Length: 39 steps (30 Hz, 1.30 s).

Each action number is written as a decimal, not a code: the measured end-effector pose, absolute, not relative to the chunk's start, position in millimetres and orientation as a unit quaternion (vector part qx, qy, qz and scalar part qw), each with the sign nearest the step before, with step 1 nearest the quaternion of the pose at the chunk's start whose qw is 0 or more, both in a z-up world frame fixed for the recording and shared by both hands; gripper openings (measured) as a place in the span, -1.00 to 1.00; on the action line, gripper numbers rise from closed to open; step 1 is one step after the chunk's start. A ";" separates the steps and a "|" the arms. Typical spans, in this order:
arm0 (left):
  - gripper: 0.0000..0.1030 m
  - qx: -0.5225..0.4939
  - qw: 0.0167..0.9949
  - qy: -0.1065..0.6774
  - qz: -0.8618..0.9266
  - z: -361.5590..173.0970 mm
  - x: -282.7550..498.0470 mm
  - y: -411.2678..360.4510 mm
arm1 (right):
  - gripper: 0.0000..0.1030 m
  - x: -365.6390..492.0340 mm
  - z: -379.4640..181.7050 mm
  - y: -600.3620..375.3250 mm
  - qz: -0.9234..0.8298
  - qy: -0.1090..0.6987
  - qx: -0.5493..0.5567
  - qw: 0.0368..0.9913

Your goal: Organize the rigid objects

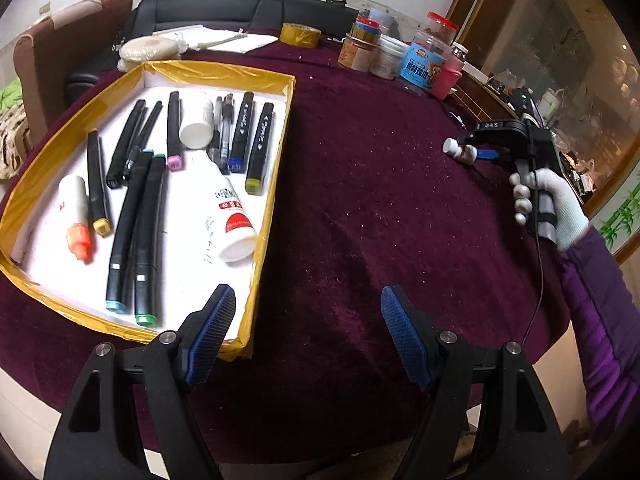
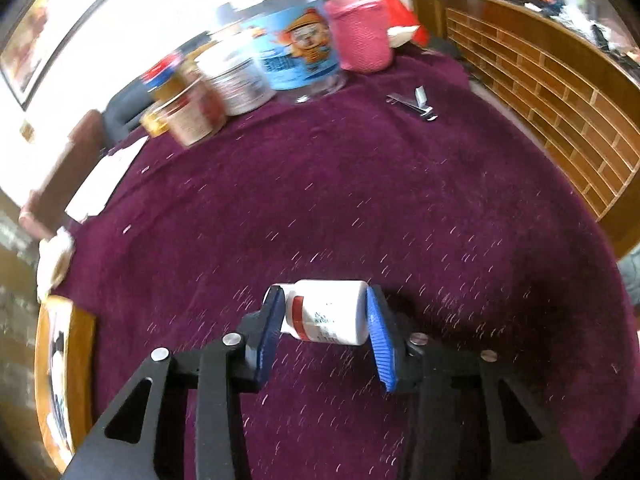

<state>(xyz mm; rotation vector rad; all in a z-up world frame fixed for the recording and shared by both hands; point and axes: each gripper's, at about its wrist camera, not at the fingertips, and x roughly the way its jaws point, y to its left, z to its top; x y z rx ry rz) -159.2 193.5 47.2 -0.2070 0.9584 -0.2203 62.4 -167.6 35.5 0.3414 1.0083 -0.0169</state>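
Two handheld grippers over a maroon-covered counter [image 1: 360, 184], one carrying a small bottle.

The right gripper [image 2: 326, 312] held a small white bottle [image 2: 330, 312] crosswise, its blue fingers [image 2: 378, 340] pressed against the cap and the base, lifted above the cloth well right of the tray. The left gripper [image 1: 308, 320] hung near the tray's right corner with its fingers spread wide and nothing between them. The yellow-edged tray [image 1: 276, 152] at the left held about ten pens and markers and three white bottles, one with an orange cap. Along the far counter edge stood a cluster of five or so jars [image 1: 400, 52], a roll of yellow tape [image 1: 300, 34] and some papers [image 1: 224, 40]. A metal nail clipper [image 2: 414, 104] lay near the jars. Open cloth lay between the held bottle and the tray.
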 end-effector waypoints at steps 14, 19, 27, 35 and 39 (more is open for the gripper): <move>0.46 -0.104 0.880 0.451 -0.104 52.0 -167.8 196.8 | -0.05 9.7 45.2 -63.9 0.121 0.489 0.028 0.863; 0.46 -0.107 0.881 0.449 -0.102 52.4 -169.5 198.1 | 0.31 30.9 50.9 -62.0 0.102 0.478 0.098 0.867; 0.46 -0.130 0.887 0.437 -0.071 57.8 -174.4 233.6 | -0.37 54.2 20.0 -38.1 0.083 0.518 0.094 0.846; 0.46 -0.189 0.891 0.411 0.043 60.5 -183.8 320.9 | -0.39 -1.5 77.8 43.4 0.257 0.482 0.102 0.831; 0.46 -0.205 0.884 0.417 0.057 49.2 -187.1 335.5 | -0.39 -31.7 83.8 115.0 0.340 0.486 0.058 0.803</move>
